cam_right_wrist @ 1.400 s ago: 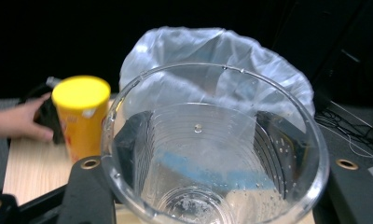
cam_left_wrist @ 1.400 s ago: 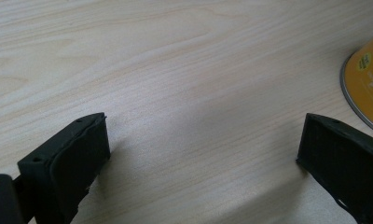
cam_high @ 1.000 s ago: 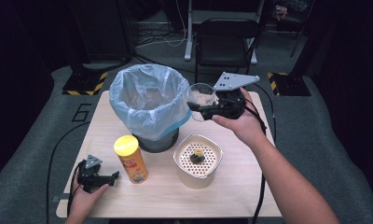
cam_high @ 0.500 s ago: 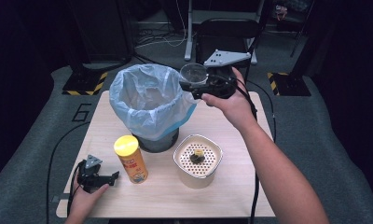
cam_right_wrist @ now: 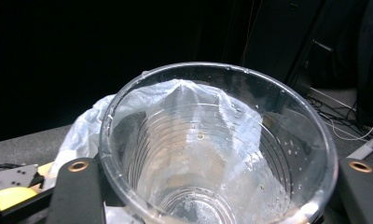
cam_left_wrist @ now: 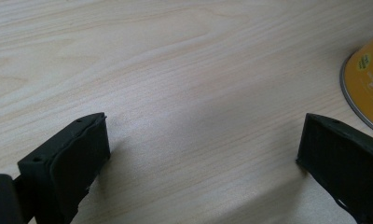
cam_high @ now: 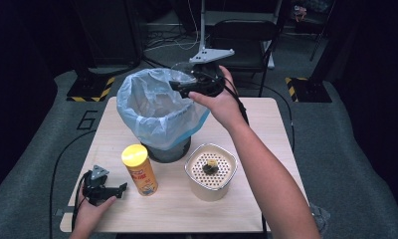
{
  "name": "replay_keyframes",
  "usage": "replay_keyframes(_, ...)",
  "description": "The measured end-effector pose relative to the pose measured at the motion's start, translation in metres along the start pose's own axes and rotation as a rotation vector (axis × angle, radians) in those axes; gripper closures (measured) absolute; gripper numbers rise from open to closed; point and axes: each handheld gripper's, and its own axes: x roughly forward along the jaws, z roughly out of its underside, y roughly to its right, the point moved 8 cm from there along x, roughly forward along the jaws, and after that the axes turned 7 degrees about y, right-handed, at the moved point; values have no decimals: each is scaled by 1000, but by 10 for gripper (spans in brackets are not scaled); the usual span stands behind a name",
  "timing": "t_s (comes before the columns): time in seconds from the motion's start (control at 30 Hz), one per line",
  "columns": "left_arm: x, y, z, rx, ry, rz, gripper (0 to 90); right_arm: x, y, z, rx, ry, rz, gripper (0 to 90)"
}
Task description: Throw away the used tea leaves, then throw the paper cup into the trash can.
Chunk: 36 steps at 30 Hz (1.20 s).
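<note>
Your right claw is gripping a clear cup over the bin, its jaws just easing apart. Your left claw is resting agape on the counter.

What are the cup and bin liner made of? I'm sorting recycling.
The cup looks like clear, glossy thin plastic: see-through ribbed walls with droplets. The bin liner seems to be thin, translucent pale-blue plastic film, crinkled and folded over the rim.
</note>
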Motion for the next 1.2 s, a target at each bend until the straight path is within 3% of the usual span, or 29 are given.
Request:
replay_keyframes(0.13, 0, 0, 0, -1, 0, 0, 21, 15, 0, 6, -21, -16, 21, 304)
replay_keyframes(0.4, 0, 0, 0, -1, 4, -2, 22, 33, -3, 14, 0, -25, 18, 295)
replay_keyframes(0.47, 0, -1, 0, 1, 5, -1, 24, 37, -3, 17, -5, -33, 29, 257)
replay_keyframes(0.53, 1, -1, -1, 5, 5, 0, 24, 40, -2, 18, -2, -26, 58, 138)
replay_keyframes(0.7, -1, -2, -1, 1, 11, -5, 36, 44, -3, 21, -1, -28, 57, 130)
replay_keyframes(0.83, -2, -2, -1, -17, 21, -9, 77, 42, -2, 19, 7, -13, 69, 108)
replay_keyframes(1.03, -1, -2, -2, -35, 39, -10, 77, 22, -3, 19, -4, -1, 52, 139)
replay_keyframes(1.1, -2, 0, -2, -59, 37, 7, 77, 13, -1, 22, -5, 0, 50, 141)
replay_keyframes(1.2, -2, 1, -3, -49, 38, 21, 93, -1, 0, 30, -23, -6, 43, 151)
